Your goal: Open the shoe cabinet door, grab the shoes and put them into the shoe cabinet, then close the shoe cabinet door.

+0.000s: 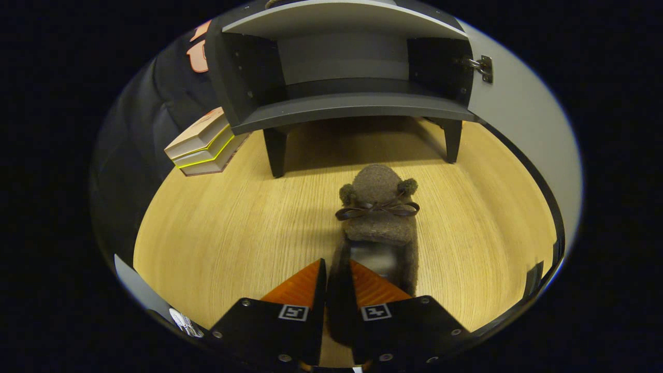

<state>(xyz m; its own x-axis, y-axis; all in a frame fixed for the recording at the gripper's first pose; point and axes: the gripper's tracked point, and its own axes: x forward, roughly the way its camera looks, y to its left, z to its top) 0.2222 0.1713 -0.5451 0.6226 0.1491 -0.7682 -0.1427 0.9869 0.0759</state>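
Brown felt slipper (pixel 379 217): gripper (pixel 337 274) fingers pinch left heel wall. Thin soft grip may slip, or toe may catch cabinet (pixel 352 106) shelf lip.

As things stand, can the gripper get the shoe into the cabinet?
Probably yes. The gripper looks shut on the near side wall of the shoe, the door is swung open, and the shelf beyond the shoe looks bare.
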